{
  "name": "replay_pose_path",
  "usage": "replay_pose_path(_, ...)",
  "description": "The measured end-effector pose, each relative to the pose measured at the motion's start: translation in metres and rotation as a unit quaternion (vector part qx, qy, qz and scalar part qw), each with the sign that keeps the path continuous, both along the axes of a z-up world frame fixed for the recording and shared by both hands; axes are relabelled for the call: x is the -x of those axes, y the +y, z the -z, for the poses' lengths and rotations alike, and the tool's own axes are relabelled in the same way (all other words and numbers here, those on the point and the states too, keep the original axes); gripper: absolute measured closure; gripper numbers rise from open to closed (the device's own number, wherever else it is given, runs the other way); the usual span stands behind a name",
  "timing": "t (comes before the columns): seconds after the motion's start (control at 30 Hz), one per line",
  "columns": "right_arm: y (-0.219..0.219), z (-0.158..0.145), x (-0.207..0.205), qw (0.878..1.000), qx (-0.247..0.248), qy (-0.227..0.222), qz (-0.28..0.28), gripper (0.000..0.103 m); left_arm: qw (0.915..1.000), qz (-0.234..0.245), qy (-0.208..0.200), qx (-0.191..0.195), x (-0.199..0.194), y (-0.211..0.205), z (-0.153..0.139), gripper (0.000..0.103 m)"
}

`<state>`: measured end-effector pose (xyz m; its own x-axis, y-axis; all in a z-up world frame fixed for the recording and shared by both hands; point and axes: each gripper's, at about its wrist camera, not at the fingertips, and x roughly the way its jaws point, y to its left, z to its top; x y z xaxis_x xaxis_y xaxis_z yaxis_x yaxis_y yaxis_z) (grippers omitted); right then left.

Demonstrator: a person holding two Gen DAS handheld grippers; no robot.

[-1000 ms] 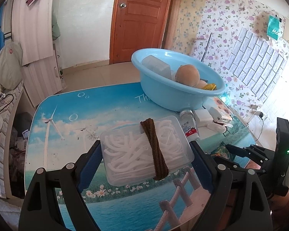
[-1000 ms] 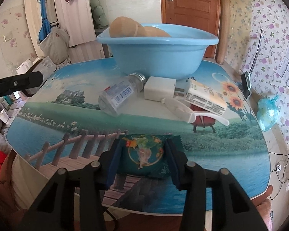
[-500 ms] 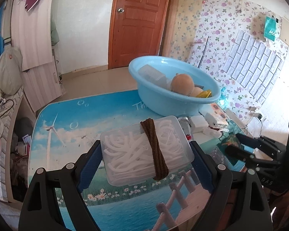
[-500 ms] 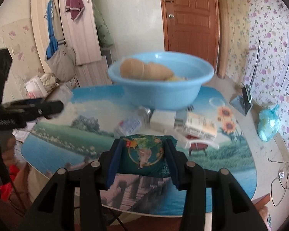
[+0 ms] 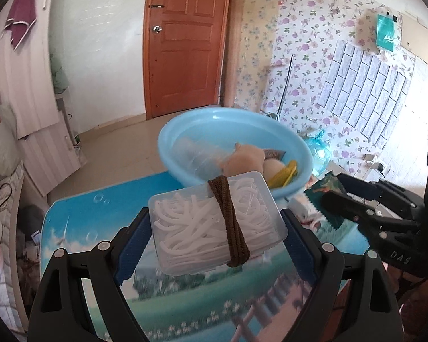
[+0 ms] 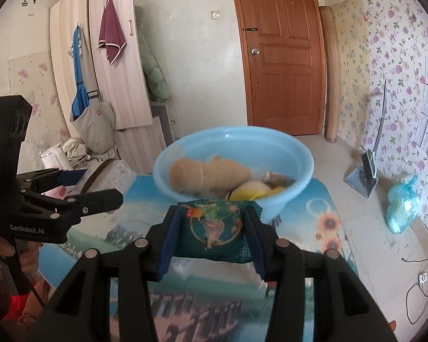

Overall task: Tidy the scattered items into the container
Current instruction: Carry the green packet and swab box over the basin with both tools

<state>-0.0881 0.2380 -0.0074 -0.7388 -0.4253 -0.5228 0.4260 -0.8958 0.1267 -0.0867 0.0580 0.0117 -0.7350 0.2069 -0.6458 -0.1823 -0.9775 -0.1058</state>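
While a clear plastic box [image 5: 216, 222] of white picks, bound by a brown elastic band [image 5: 228, 222], rides clamped in the left tool [image 5: 216, 225], a green snack packet [image 6: 214, 230] sits pinched in the right tool [image 6: 211, 236], and both are held above the worktop [image 5: 80, 228], just short of the light-blue basin [image 6: 296, 154]. Neither item has crossed the rim. Inside the basin lie a tan plush toy [image 6: 208, 173], something yellow [image 5: 282, 173] and a clear container [image 5: 191, 151], so part of the tidying looks done. Two items in hand are yet to be dropped in, and small white objects [image 5: 305, 216], blurred and partly hidden beside the basin, appear to remain on the scenic-print worktop. A wooden door [image 6: 282, 65] and floral wallpaper [image 5: 305, 57] stand behind.
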Motion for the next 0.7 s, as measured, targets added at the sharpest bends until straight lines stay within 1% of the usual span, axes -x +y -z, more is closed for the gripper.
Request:
replay_pose_path(0.37, 0.008, 0.006, 0.058, 1.0, 0.006, 0.003, 0.004, 0.059, 0.9996, 0.026, -0.001, 0.011, 0.068, 0.025, -0.007, 0.015)
replay_pose_path(0.7, 0.012, 0.007, 0.107, 1.0, 0.005, 0.01, 0.013, 0.059, 0.9983, 0.051, 0.013, 0.025, 0.118, 0.043, -0.015, 0.015)
